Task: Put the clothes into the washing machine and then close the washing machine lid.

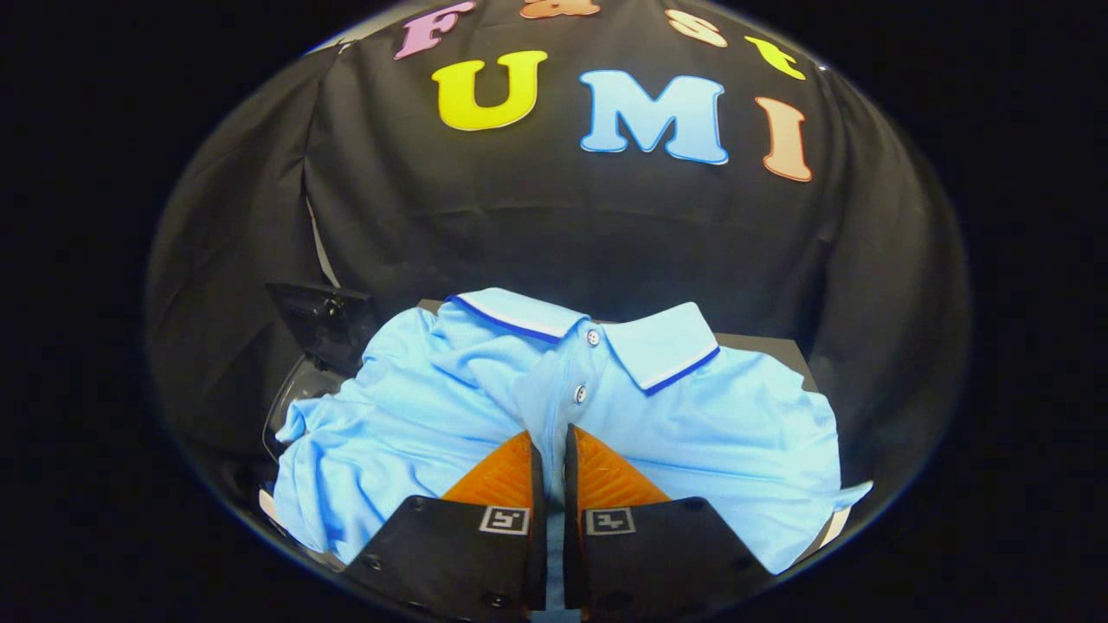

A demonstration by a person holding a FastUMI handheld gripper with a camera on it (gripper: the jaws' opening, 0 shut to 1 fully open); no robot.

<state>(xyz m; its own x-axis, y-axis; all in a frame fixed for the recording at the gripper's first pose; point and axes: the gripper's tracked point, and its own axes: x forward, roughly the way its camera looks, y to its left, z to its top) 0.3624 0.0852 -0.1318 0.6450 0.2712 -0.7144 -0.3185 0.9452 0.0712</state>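
A light blue polo shirt (710, 433) with a white-and-dark-blue trimmed collar lies spread out, front up, just ahead of and under my fingers. My gripper (554, 441) is shut on the shirt's button placket, and a thin fold of blue cloth runs between the two fingers (506, 472). Two buttons show just beyond the fingertips. Past the shirt's left sleeve, a dark raised panel (322, 318) stands above a clear curved rim (281, 407); it looks like the washing machine's open lid, though the shirt hides most of the machine.
A dark flat surface (766, 348) shows behind the shirt's right shoulder. The black cloth wall (554, 225) hangs close behind everything. A pale edge (838, 526) peeks out under the shirt's right hem.
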